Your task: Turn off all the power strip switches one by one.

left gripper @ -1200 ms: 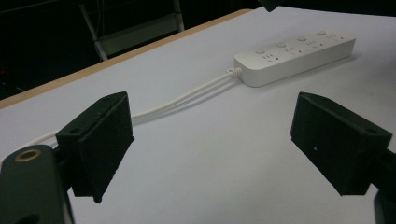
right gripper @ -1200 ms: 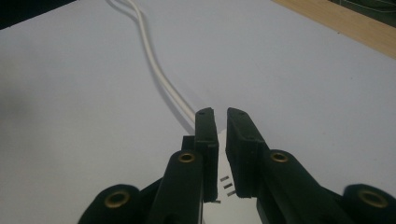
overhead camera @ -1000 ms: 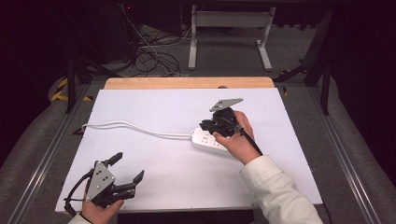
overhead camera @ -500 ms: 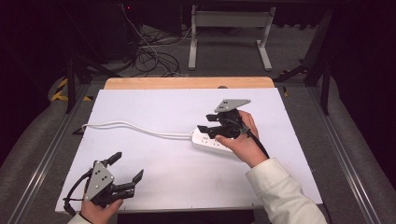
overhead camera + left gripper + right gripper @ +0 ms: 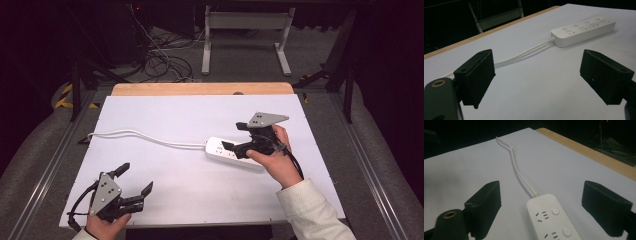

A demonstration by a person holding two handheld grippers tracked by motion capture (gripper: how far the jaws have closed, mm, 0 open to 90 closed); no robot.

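The power strip (image 5: 233,151) lies on the table (image 5: 165,120), under the right claw (image 5: 239,138), whose jaws stand apart. The left claw (image 5: 134,179) is also apart, near the front edge. The strip looks rigid, light and smooth; gripping across its narrow sides seems safest.

One white power strip (image 5: 231,150), at the table's right of centre. One white cable (image 5: 150,138), running left from it. One white-topped table (image 5: 165,110). Two handheld grippers: left gripper (image 5: 134,179) near left, right gripper (image 5: 235,136) over the strip. Two hands.
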